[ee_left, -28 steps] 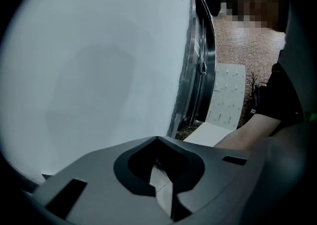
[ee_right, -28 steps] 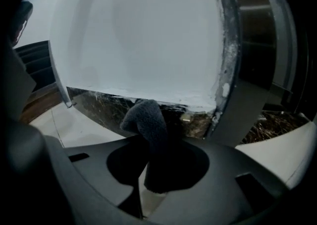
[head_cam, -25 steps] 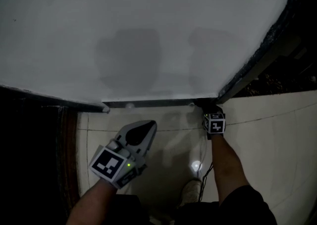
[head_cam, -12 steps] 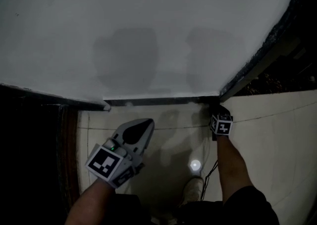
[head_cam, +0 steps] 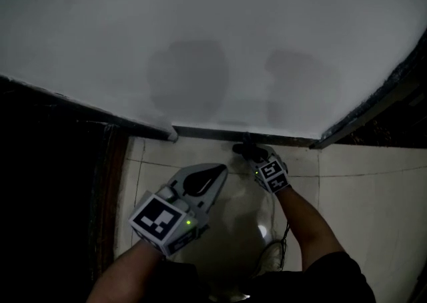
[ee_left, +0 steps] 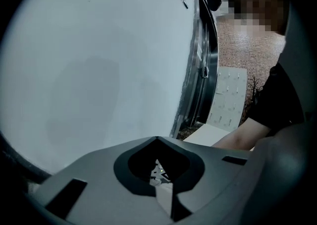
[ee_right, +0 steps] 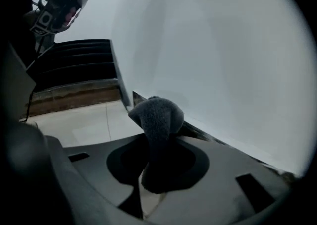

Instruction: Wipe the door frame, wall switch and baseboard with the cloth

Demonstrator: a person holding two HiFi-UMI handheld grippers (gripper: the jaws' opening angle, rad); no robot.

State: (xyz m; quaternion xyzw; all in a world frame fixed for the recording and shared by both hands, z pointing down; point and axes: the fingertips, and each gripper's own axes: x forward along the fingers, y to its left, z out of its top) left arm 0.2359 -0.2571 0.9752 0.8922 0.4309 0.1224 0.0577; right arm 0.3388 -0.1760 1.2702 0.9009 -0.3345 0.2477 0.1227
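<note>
Jaws are meeting at their tips, nothing between them, on the left gripper (head_cam: 213,176), which is hovering over the floor tiles (head_cam: 347,195) at seven o'clock in the head view. Right of it, at four o'clock, the right gripper (head_cam: 259,158) is clamping the grey cloth (ee_right: 157,114), its bunched end pushing at the dark baseboard (head_cam: 207,133) under the white wall (head_cam: 200,28) (actual contact is too dim to confirm). Wiping well is probably demanding steady pressure along the strip, with the cloth leading, not the plastic tips.
</note>
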